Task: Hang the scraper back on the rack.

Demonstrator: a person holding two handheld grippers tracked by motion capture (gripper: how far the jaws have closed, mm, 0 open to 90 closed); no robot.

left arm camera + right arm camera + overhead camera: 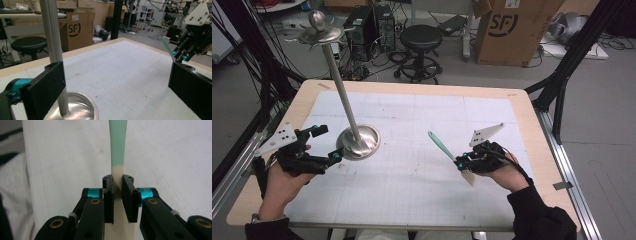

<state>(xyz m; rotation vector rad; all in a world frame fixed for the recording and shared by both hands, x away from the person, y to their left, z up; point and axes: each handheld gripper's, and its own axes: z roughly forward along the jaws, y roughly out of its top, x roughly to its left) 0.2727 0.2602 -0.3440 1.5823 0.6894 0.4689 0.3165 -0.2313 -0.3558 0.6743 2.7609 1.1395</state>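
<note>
Gridded white mat on a wooden table [517, 102], right hand-held gripper [460, 165] clamped on a cream-and-green spatula [441, 145] lifted above the mat, left hand-held gripper [328, 143] wide open beside a metal stand [358, 141], stool [421, 37] and cardboard box [512, 30] behind

Black claws [117, 200] with teal pins, brass screws; sleeves [542, 217] seemingly black.

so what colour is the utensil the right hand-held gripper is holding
Mint green along the handle, cream at the wider end; the utensil shows best in the right gripper view.
</note>
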